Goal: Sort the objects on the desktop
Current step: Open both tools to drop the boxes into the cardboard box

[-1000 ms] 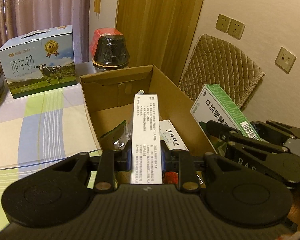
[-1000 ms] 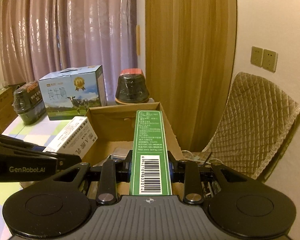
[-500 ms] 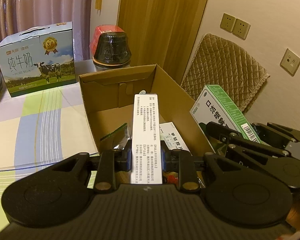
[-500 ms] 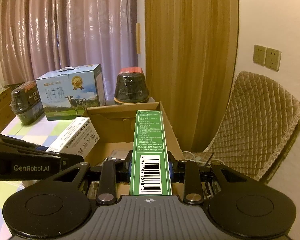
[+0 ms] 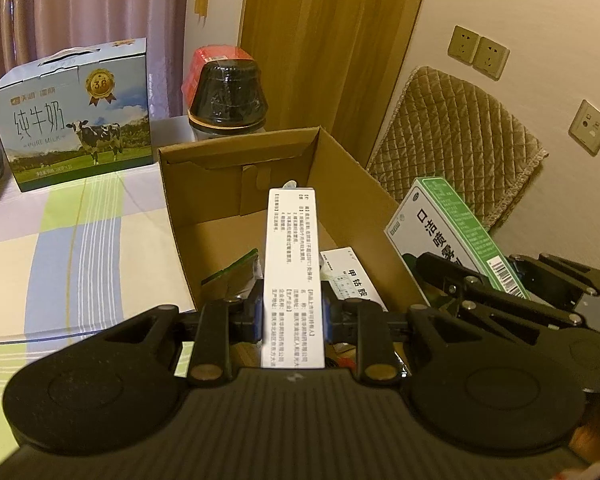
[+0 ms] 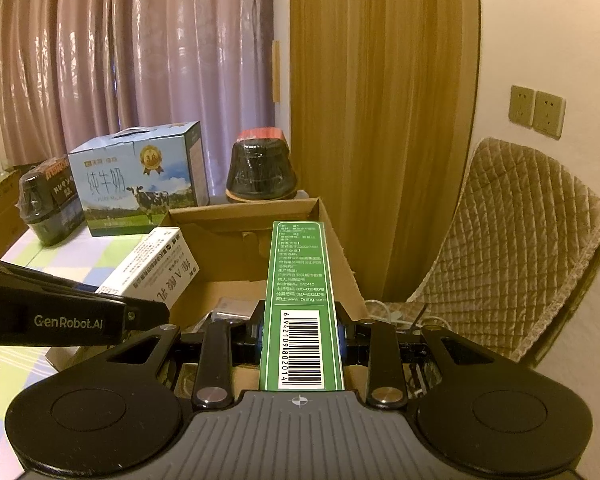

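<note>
My left gripper point(image 5: 292, 316) is shut on a white medicine box point(image 5: 292, 264) and holds it above the open cardboard box point(image 5: 204, 184). My right gripper point(image 6: 302, 336) is shut on a green medicine box point(image 6: 300, 280) and holds it over the same cardboard box point(image 6: 244, 216) on its right side. The green box also shows in the left wrist view point(image 5: 448, 228), and the white box in the right wrist view point(image 6: 156, 268). Inside the cardboard box lie another white medicine box point(image 5: 352, 276) and a dark green packet point(image 5: 232, 276).
A blue milk carton point(image 5: 76, 116) and a black jar with a red lid point(image 5: 228, 92) stand behind the cardboard box on the checked tablecloth point(image 5: 60, 240). A second black jar point(image 6: 48, 208) stands at far left. A quilted chair point(image 6: 512, 240) is on the right by the wall.
Both grippers have drifted slightly forward and leftward over the cardboard box, each still holding its medicine box. Nothing was released.
</note>
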Available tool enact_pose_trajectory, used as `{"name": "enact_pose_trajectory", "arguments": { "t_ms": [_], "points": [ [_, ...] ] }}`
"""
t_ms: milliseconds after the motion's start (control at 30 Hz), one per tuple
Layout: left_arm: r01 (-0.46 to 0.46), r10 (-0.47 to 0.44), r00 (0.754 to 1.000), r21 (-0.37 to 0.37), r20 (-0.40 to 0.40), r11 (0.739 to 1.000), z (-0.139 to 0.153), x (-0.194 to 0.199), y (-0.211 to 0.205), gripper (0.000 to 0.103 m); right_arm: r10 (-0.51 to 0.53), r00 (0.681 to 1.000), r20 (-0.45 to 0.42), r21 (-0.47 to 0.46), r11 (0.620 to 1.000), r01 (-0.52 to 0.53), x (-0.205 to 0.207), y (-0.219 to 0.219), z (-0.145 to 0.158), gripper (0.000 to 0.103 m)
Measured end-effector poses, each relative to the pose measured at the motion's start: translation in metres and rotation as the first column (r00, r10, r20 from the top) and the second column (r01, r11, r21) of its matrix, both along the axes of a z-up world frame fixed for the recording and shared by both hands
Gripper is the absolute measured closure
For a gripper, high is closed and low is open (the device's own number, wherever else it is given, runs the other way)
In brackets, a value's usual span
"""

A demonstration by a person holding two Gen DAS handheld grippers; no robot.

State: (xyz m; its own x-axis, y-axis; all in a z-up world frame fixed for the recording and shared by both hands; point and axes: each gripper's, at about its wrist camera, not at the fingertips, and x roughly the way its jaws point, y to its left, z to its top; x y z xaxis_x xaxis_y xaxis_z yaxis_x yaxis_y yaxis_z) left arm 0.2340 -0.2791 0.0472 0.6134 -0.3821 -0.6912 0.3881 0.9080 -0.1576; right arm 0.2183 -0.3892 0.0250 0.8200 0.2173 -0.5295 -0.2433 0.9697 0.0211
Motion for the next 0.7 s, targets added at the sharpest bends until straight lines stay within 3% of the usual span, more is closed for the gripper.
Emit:
{"name": "enact_pose_trajectory", "arguments": {
  "t_ms": [200,267,700],
  "points": [
    [-0.014,0.014,1.000,0.001,0.004,1.000,-0.0016,0.0031,0.0000,0.081,-0.001,1.000,-0.002,-0.001,1.000,0.001,0.0002,0.0002,-0.0006,0.075],
    [-0.029,0.029,1.000,0.004,0.009,1.000,-0.0007,0.0038,0.0008,0.066,-0.001,1.000,-0.004,-0.002,1.000,0.001,0.0009,0.0010,-0.0021,0.075],
    [-0.030,0.030,0.999,0.013,0.018,0.999,0.0042,0.0039,0.0062,0.066,0.004,1.000,-0.007,-0.001,1.000,-0.004,0.0001,0.0035,-0.0047,0.075]
  ]
}}
